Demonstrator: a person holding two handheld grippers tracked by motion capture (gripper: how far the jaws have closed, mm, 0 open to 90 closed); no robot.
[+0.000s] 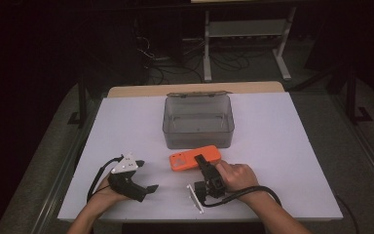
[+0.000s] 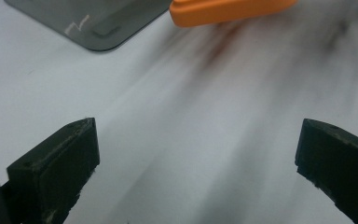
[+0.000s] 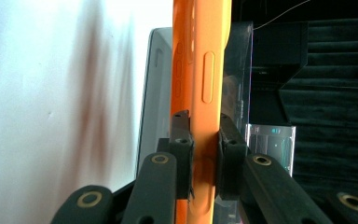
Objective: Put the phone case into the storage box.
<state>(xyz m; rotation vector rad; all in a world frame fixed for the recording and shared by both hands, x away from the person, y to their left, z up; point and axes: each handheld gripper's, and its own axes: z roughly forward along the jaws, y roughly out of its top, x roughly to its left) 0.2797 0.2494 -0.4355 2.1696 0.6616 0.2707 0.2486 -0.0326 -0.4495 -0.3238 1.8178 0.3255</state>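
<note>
An orange phone case [image 1: 194,159] lies flat just in front of a clear grey plastic box [image 1: 198,122] on the white table. My right gripper [image 1: 200,161] is turned on its side and shut on the case's near edge. In the right gripper view both pads [image 3: 182,140] press on the orange case [image 3: 200,88] from either side. At the front left, my left gripper [image 1: 148,179] hovers low over the table with its jaws wide apart and nothing between them; its own view shows the case's end [image 2: 228,10] and a corner of the box [image 2: 93,23] farther off.
The white table top [image 1: 292,161] has bare room to the right and left of the box. The box's lid [image 1: 197,93] stands open behind it. Past the table's far edge is a dark floor with cables and a white stand [image 1: 246,34].
</note>
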